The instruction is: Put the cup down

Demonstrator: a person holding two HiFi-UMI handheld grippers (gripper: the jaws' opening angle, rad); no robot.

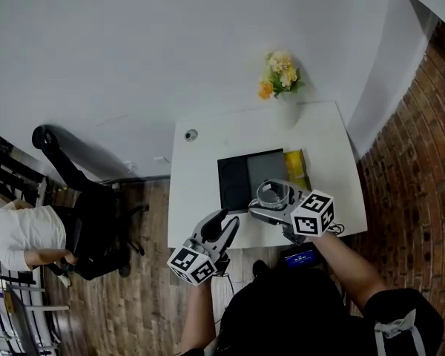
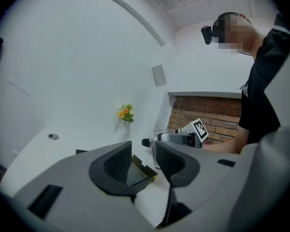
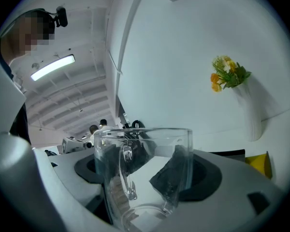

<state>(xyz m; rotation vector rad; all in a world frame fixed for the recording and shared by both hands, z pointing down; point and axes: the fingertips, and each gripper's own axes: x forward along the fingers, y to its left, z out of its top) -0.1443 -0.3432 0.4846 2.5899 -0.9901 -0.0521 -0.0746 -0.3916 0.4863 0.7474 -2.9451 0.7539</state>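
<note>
A clear glass cup (image 1: 274,194) with a handle is held upright above the front of the white table (image 1: 200,176), with my right gripper (image 1: 271,206) shut on it. In the right gripper view the cup (image 3: 144,173) fills the space between the two dark pads (image 3: 183,175). The left gripper view shows the cup (image 2: 160,146) from the side, off the table. My left gripper (image 1: 224,225) hangs at the table's front edge, open and empty, its pads (image 2: 120,162) apart.
A dark flat tray (image 1: 246,178) and a yellow box (image 1: 297,167) lie mid-table. A white vase of flowers (image 1: 281,80) stands at the far edge. A small round fitting (image 1: 190,134) sits far left. An office chair (image 1: 81,206) and a seated person (image 1: 26,232) are left of the table.
</note>
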